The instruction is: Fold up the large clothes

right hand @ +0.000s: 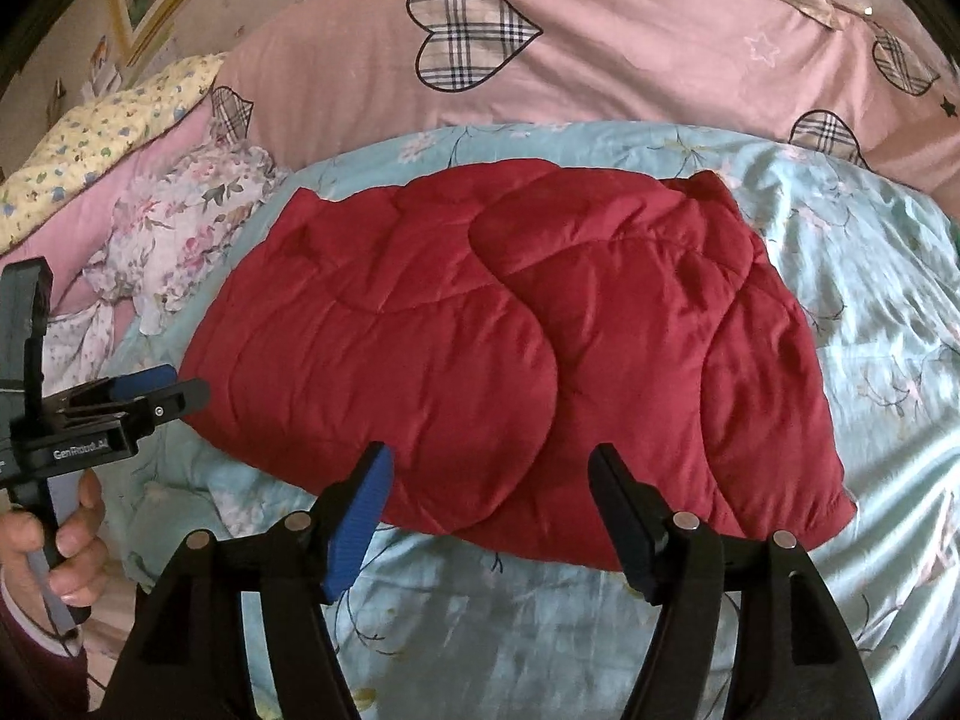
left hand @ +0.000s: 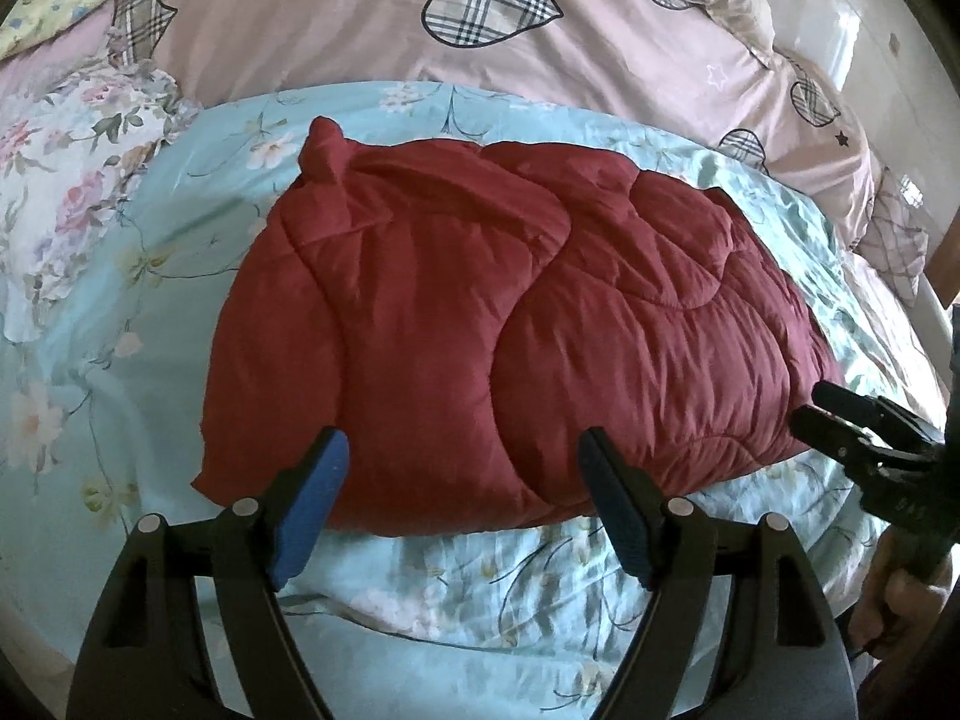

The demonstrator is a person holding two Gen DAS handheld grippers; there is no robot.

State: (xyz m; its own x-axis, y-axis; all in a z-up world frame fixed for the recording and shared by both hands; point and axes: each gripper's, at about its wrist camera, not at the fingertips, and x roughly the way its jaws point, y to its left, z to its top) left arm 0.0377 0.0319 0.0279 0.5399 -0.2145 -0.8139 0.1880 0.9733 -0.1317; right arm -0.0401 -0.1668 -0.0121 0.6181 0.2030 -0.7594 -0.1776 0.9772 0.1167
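Note:
A dark red quilted padded garment [left hand: 516,330] lies folded into a thick bundle on the light blue floral bedspread [left hand: 180,192]. It also shows in the right wrist view [right hand: 510,348]. My left gripper [left hand: 462,450] is open and empty, its jaws just in front of the bundle's near edge. My right gripper [right hand: 492,468] is open and empty, held over the bundle's near edge. The right gripper also shows at the right edge of the left wrist view [left hand: 840,420], and the left gripper at the left edge of the right wrist view [right hand: 156,390].
A pink duvet with plaid hearts [left hand: 372,18] lies along the far side of the bed. A floral pillow [left hand: 66,180] and a yellow pillow [right hand: 102,138] lie at the left. The bed's wooden edge [left hand: 942,264] is at the right.

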